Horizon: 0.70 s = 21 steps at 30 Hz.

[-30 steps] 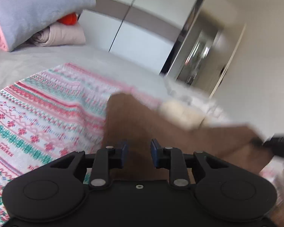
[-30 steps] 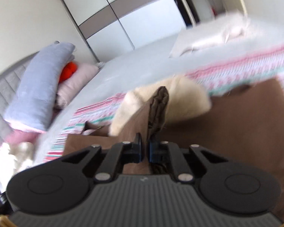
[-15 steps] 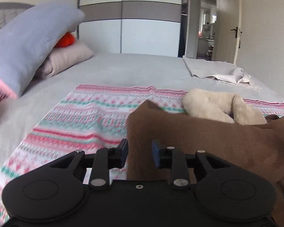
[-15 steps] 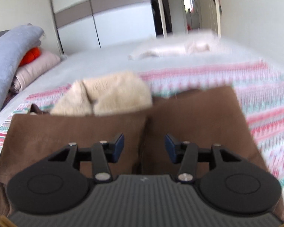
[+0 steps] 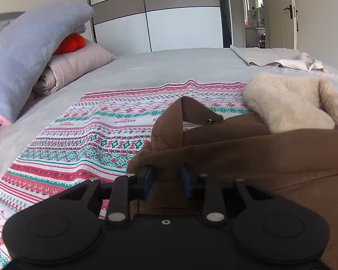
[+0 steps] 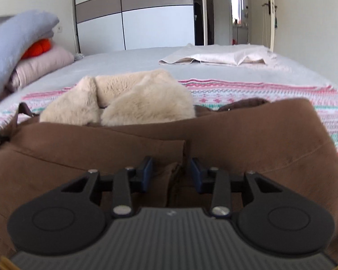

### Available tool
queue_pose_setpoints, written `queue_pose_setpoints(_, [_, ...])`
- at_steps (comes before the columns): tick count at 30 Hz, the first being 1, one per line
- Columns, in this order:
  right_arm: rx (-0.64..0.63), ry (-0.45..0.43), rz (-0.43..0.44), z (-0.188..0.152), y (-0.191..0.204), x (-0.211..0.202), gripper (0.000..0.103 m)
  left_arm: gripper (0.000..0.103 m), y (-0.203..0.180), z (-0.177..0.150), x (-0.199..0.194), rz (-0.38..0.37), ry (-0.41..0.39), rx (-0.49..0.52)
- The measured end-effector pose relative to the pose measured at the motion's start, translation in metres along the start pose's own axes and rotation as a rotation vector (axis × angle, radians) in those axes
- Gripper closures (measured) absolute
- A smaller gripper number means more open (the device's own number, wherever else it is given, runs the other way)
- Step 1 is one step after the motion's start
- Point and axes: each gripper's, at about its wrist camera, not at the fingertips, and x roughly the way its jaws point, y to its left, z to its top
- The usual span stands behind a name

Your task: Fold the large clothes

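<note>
A brown coat (image 5: pixel 259 157) with a cream fleece collar (image 5: pixel 288 103) lies folded on a patterned pink and green blanket (image 5: pixel 90 139) on the bed. My left gripper (image 5: pixel 166 180) is open, its fingers just over the coat's left edge, holding nothing. In the right wrist view the brown coat (image 6: pixel 247 130) and its fleece collar (image 6: pixel 133 99) lie ahead. My right gripper (image 6: pixel 171 171) is open over the coat's folded panels, empty.
Grey and pink pillows (image 5: pixel 33 51) with an orange cushion (image 5: pixel 72 42) are stacked at the far left. A folded white cloth (image 5: pixel 279 59) lies at the bed's far right. Wardrobe doors (image 5: pixel 164 15) and an open doorway (image 5: pixel 254 18) stand behind the bed.
My right gripper let go of the brown coat and opened. The coat dropped flat onto the blanket. Both grippers levelled out low over it.
</note>
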Motion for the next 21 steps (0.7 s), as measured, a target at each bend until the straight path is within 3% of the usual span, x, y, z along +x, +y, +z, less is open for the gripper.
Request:
queue_pose_setpoints(3, [0.010, 0.008, 0.005, 0.003, 0.000, -0.007, 0.066, 0.071, 0.005, 0.004, -0.018, -0.016, -0.021, -0.028])
queue_pose_setpoints(7, [0.017, 0.038, 0.052, 0.010, -0.005, -0.043, 0.056, 0.051, 0.007, 0.011, -0.064, -0.045, -0.034, -0.078])
queue_pose_setpoints(11, [-0.035, 0.029, 0.052, 0.011, -0.008, -0.092, 0.050, 0.045, 0.003, 0.012, -0.116, -0.080, -0.048, -0.084])
queue_pose_setpoints(13, [-0.039, 0.008, 0.050, 0.012, -0.014, -0.122, 0.045, 0.033, 0.002, 0.010, -0.143, -0.084, -0.055, -0.095])
queue_pose_setpoints(21, [0.026, -0.049, 0.050, 0.010, -0.052, -0.229, 0.029, 0.022, 0.010, -0.001, -0.233, -0.111, -0.055, -0.103])
